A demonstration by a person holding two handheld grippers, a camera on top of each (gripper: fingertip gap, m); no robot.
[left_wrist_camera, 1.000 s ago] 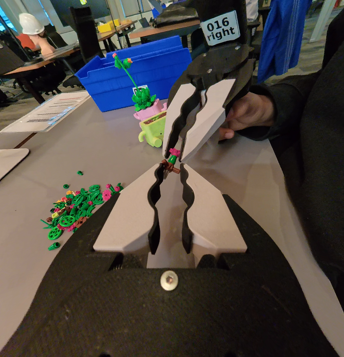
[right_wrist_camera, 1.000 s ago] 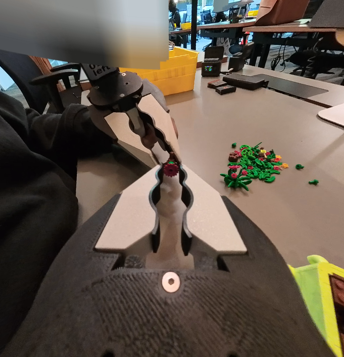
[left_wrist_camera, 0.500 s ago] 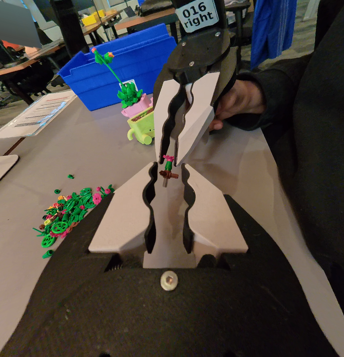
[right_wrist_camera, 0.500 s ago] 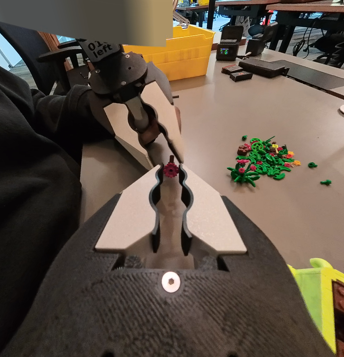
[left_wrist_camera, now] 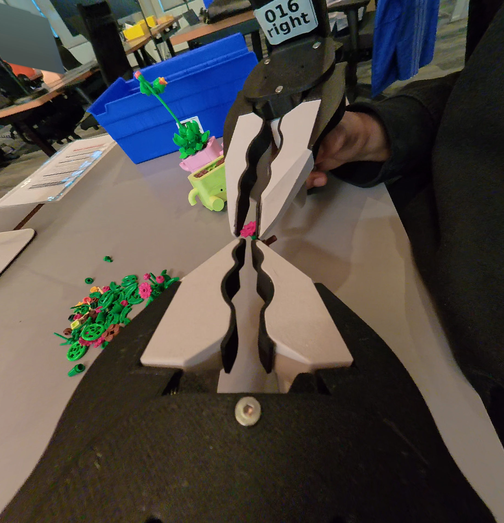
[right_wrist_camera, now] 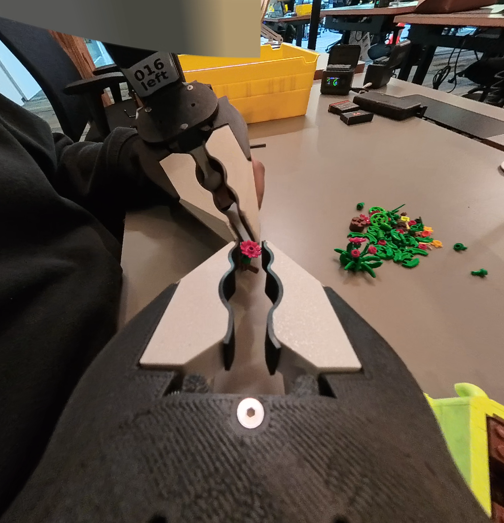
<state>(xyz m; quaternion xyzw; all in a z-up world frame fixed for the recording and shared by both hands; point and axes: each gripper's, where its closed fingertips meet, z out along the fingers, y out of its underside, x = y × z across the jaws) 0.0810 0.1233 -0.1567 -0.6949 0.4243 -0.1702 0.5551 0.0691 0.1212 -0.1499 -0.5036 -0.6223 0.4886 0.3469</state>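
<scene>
A small toy flower piece (right_wrist_camera: pixel 250 248), with a pink bloom, a green stem and a brown crossbar, sits between my right gripper's (right_wrist_camera: pixel 248 244) fingertips, which are shut on the bloom. It also shows in the left wrist view (left_wrist_camera: pixel 248 228), where the right gripper (left_wrist_camera: pixel 248 230) points down from above. My left gripper (left_wrist_camera: pixel 247 243) meets it tip to tip. Its jaws are almost closed just under the bloom. The brown crossbar (left_wrist_camera: pixel 270 240) sticks out beside its right fingertip. Whether the left tips pinch the stem is hidden. Both grippers hover just above the grey table (left_wrist_camera: pixel 160 226).
A pile of loose green, pink and brown pieces (left_wrist_camera: pixel 109 305) lies on the table, also in the right wrist view (right_wrist_camera: pixel 386 240). A lime toy pot (left_wrist_camera: pixel 208 184) and a pink pot with a tall plant (left_wrist_camera: pixel 199 155) stand before a blue bin (left_wrist_camera: pixel 171 107). A yellow bin (right_wrist_camera: pixel 259 85) stands behind. Only a small space, under 4 cm, lies between the two pairs of fingers.
My left jaws have closed from wide open to nearly shut at the piece. The piece has tilted in the right gripper, so the stem and crossbar now show below the bloom.
</scene>
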